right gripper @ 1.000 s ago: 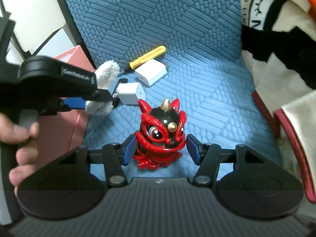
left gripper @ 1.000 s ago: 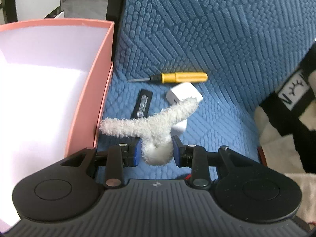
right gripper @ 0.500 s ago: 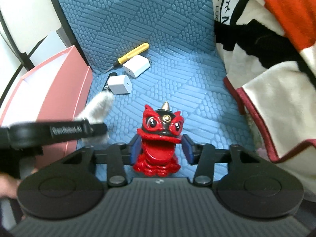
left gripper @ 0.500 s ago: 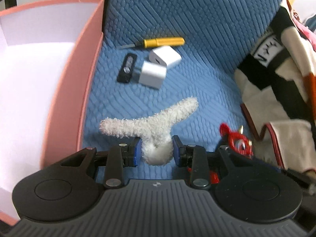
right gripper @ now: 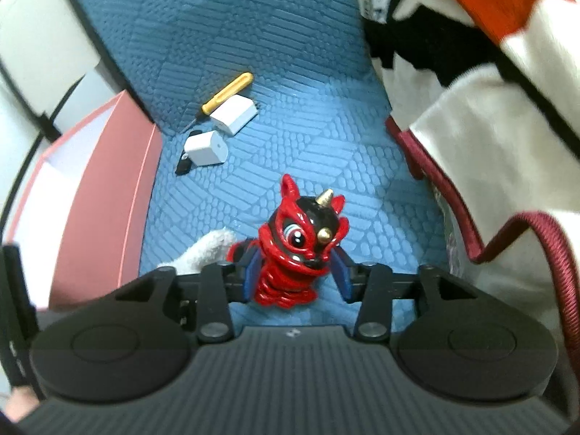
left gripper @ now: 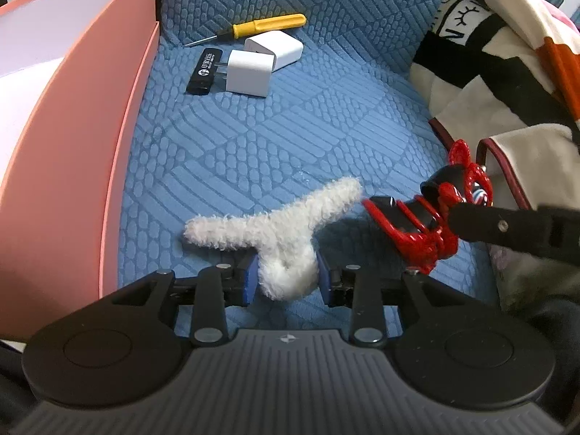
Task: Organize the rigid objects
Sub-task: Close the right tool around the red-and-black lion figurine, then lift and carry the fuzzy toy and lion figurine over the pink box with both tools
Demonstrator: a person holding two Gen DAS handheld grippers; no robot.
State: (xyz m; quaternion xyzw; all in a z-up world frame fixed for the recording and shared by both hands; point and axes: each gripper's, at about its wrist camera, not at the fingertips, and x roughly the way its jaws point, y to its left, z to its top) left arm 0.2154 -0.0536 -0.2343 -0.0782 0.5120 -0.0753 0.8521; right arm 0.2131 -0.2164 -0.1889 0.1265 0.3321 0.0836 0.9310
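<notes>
My left gripper (left gripper: 288,278) is shut on a white fluffy plush piece (left gripper: 279,224) and holds it above the blue cushion (left gripper: 290,137). My right gripper (right gripper: 295,277) is shut on a red and black lion figurine (right gripper: 299,239), which also shows at the right of the left wrist view (left gripper: 435,214). A yellow screwdriver (left gripper: 268,25), two white chargers (left gripper: 250,70) (left gripper: 275,49) and a black USB stick (left gripper: 204,70) lie at the back of the cushion. The pink box (left gripper: 90,137) stands to the left.
A patterned blanket (left gripper: 507,72) lies on the right, its red-trimmed edge (right gripper: 471,224) close to the figurine. The pink box wall (right gripper: 108,199) borders the cushion on the left. The chair back rises behind the small objects.
Both grippers have pulled back and up from the small objects with their loads held. The figurine has tilted and moved beside the plush piece.
</notes>
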